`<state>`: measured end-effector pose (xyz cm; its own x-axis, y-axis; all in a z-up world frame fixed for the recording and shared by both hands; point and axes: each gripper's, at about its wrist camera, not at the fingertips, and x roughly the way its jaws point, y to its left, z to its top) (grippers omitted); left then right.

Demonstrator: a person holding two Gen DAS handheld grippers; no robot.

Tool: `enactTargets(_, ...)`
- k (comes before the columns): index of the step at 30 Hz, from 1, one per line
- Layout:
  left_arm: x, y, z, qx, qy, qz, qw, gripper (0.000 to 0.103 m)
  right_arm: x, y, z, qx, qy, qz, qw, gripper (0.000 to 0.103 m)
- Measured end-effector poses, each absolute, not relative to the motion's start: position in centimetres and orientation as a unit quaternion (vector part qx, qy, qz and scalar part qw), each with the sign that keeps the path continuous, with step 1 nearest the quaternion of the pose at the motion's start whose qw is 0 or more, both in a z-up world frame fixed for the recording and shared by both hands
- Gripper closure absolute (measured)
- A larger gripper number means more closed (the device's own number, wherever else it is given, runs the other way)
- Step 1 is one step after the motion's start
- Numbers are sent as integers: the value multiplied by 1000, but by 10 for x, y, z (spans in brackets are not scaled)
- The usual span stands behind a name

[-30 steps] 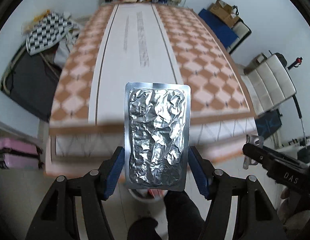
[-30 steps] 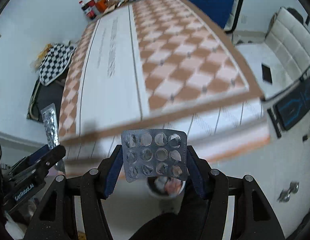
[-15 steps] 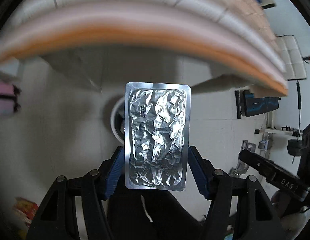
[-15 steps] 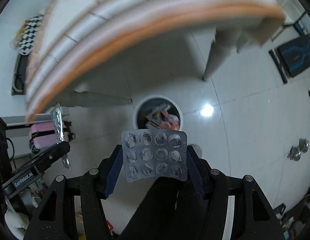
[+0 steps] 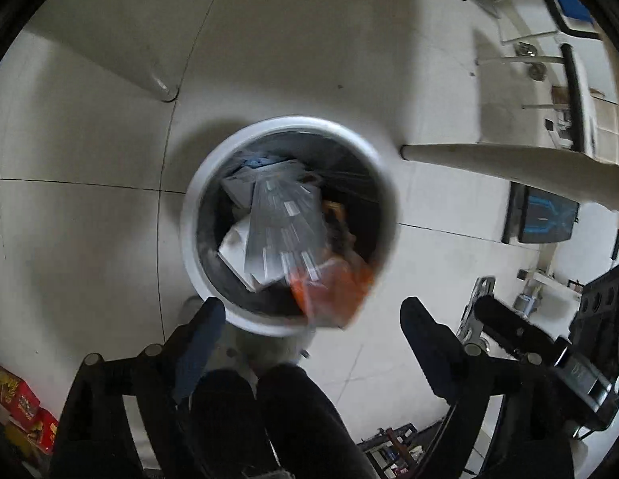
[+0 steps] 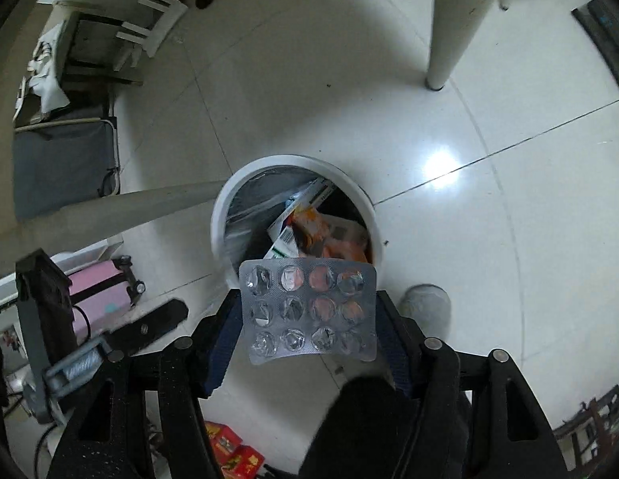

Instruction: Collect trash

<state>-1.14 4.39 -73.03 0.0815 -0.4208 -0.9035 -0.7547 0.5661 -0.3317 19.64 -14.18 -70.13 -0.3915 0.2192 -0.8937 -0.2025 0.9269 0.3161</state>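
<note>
A white round trash bin (image 5: 188,239) stands on the tiled floor below both grippers, holding paper and an orange wrapper (image 5: 333,291). My left gripper (image 5: 313,311) hangs over its near rim, its jaws opening wide with nothing between them. A silver foil blister pack (image 5: 285,223), blurred, is dropping into the bin. My right gripper (image 6: 309,311) hovers just short of the bin (image 6: 293,159). A clear blister pack (image 6: 309,311) with emptied pockets spans its jaws, which are opening; the pack's edges still meet the blue pads (image 6: 225,335).
White table legs (image 6: 453,20) (image 5: 489,159) stand beside the bin. A pink suitcase (image 6: 97,291) and red boxes (image 6: 229,451) sit on the floor nearby. A person's dark trouser legs (image 5: 269,419) and a grey shoe (image 6: 425,303) are at the near side.
Both grippers dropped from above the table to just over the bin. The left jaws spread and let go of the foil pack, which now falls into the bin. The right still carries its pack.
</note>
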Motion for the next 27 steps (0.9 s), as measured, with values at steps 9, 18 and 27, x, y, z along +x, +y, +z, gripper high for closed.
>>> enactTargets(9, -66, 50, -696, -330, 658, 256, 626, 14, 168, -105, -748, -4, 803, 239, 545, 0)
enactTargets(18, -86, 22, -564, -290, 646, 270, 652, 14, 146, -112, -621, -127, 750, 241, 603, 0)
enactTargets(27, -93, -21, -425, -303, 641, 228, 668, 14, 133, -134, -425, -159, 722, 256, 623, 0)
